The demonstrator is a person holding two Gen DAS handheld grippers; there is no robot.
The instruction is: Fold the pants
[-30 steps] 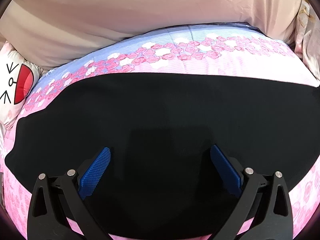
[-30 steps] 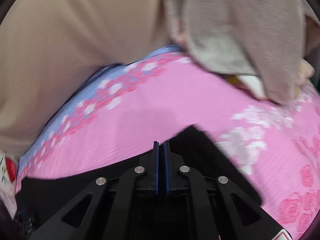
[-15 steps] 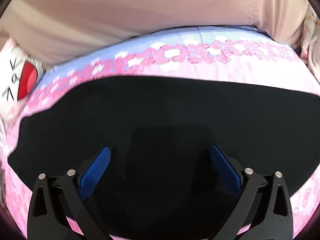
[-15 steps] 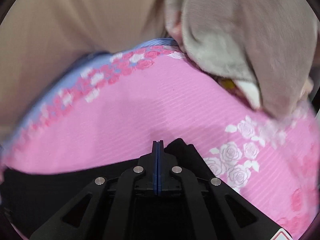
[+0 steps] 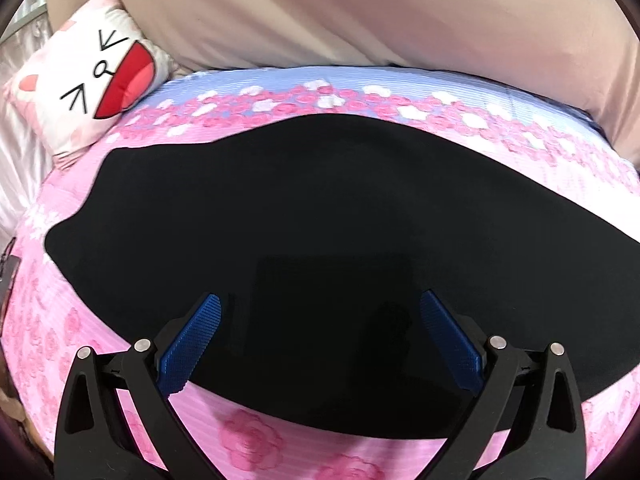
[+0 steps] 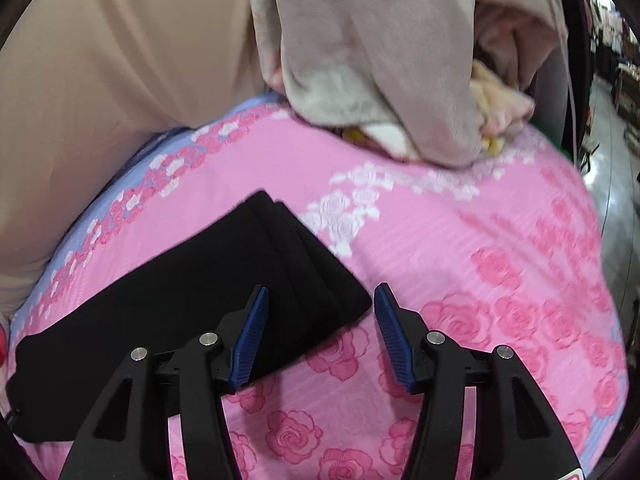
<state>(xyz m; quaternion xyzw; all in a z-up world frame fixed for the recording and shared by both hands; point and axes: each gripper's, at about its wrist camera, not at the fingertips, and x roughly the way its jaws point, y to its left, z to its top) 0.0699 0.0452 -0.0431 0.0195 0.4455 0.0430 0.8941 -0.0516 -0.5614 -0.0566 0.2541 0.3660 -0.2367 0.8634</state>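
1. We are between folds: the soft black cloth pants [image 5: 320, 240] lie flat on our pink rose-print bed cover [image 6: 500, 260].
2. Our right gripper [image 6: 320, 332] has just been opening, nothing pinched; the pants' end sits at its ten o'clock.
3. Our left gripper [image 5: 320, 344] is spread wide.
4. Next we must pinch an end.

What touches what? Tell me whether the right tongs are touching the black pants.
Apart. The right wrist view shows the right tongs, just opened, with the pants lying flat below, not pinched.

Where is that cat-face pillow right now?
In the left wrist view, the cat-face pillow sits upper left, at the pink floral bedspread's edge, beyond the black pants.
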